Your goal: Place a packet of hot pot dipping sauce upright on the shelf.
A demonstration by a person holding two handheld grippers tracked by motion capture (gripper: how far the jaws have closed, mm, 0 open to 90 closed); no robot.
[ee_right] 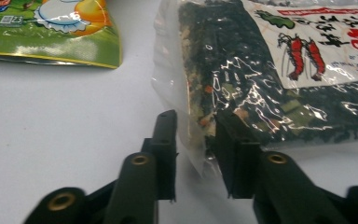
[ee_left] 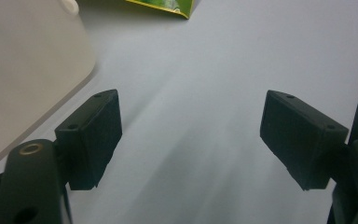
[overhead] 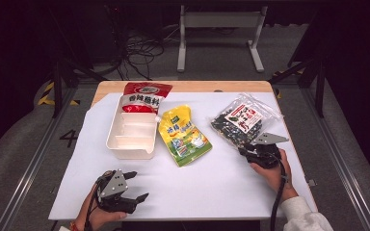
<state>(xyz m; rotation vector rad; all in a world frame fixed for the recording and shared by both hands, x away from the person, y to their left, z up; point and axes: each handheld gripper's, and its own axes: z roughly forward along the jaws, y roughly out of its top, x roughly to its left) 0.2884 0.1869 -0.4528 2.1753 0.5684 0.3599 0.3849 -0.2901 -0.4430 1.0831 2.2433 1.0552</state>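
- Right gripper (ee_right: pixel 196 140): we hold it at the near corner of the clear seaweed bag (ee_right: pixel 279 74). The bag's corner sits between the two black jaws, which stand narrow around it. From the right gripper view we cannot tell for certain whether the pads already press the film; a sliver of gap seems to remain on the left jaw's side.
- Clear seaweed bag (overhead: pixel 241 120): it lies flat on the white table sheet (overhead: pixel 221 187), at the right side, its long axis running diagonally away from our right hand toward the far right corner. The right gripper (overhead: pixel 255 150) meets it at its nearest end.
- Left gripper (overhead: pixel 134 185): we rest it near the front left edge, jaws wide apart with nothing between them, well apart from the bag.
- White divided tray (overhead: pixel 131 134): left of centre, compartments bare.
- Red sauce pouch (overhead: pixel 144 96): at the tray's far end.
- Yellow-green pouch (overhead: pixel 183 135): between tray and bag.
- Our judgement: the right hand is far nearer; the pull would run toward the tray, leftward.
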